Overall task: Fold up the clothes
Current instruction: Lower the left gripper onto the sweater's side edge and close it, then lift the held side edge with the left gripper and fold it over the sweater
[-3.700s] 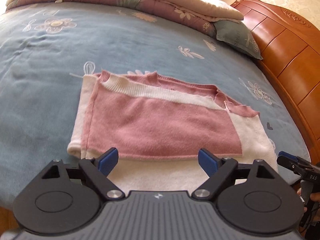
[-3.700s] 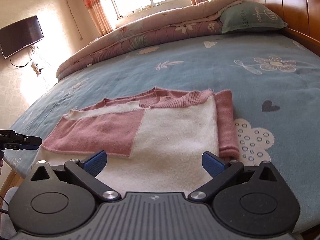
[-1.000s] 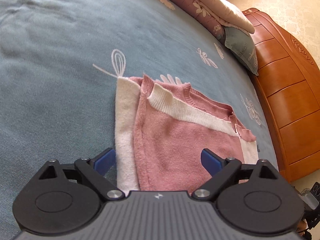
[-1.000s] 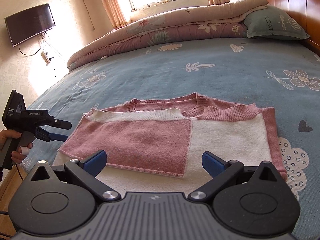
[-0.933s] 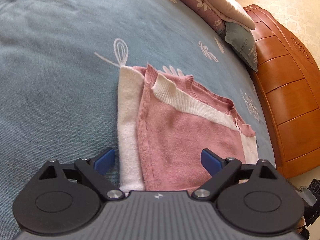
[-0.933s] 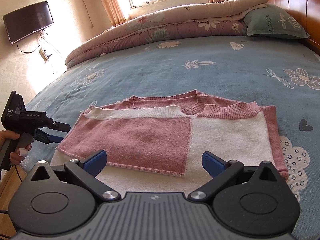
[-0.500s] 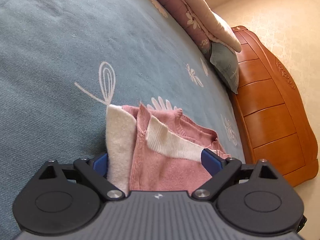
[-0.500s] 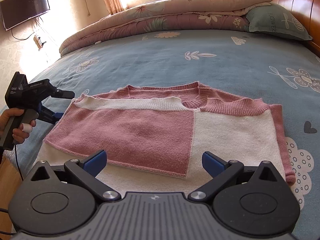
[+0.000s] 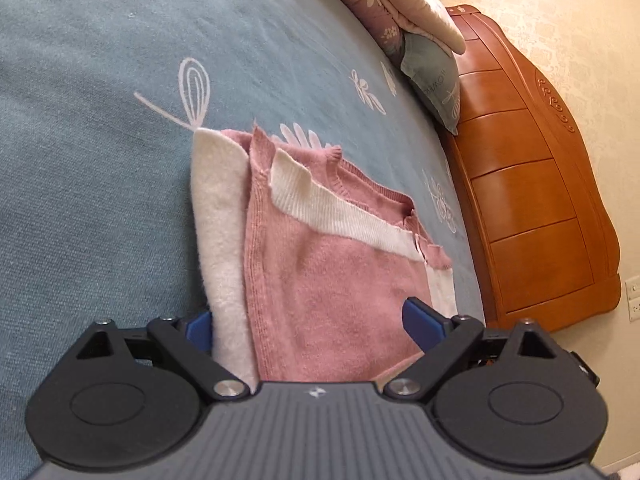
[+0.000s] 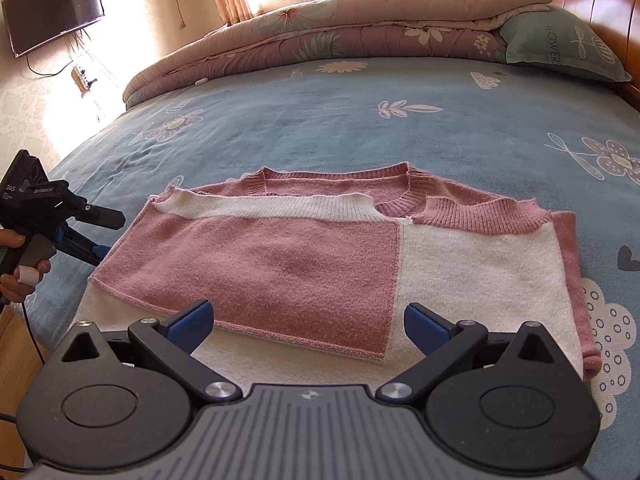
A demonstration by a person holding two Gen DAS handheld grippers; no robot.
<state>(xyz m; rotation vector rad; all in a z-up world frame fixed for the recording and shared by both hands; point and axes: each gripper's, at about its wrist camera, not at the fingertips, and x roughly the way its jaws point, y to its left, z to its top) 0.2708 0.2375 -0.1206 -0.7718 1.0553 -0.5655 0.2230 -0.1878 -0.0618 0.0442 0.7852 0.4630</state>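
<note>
A pink and white knit sweater (image 10: 280,260) lies folded flat on the blue flowered bedsheet (image 10: 400,120), neckline toward the far side. My right gripper (image 10: 308,324) hovers open over its near white hem, with nothing between the fingers. In the right wrist view my left gripper (image 10: 106,234) is held by a hand (image 10: 20,276) at the sweater's left edge, jaws apart. In the left wrist view the sweater (image 9: 328,280) runs away from the camera, and its near edge lies between the open left gripper (image 9: 310,324) fingers.
A rolled floral quilt (image 10: 340,28) and a green pillow (image 10: 560,48) lie along the far side of the bed. A wooden headboard (image 9: 540,200) rises on the right. A wall TV (image 10: 52,12) hangs at the left, past the bed's edge.
My left gripper has dropped low and moved in to the sweater's left edge, which now lies between its fingers. The right gripper has shifted slightly. Both stay open.
</note>
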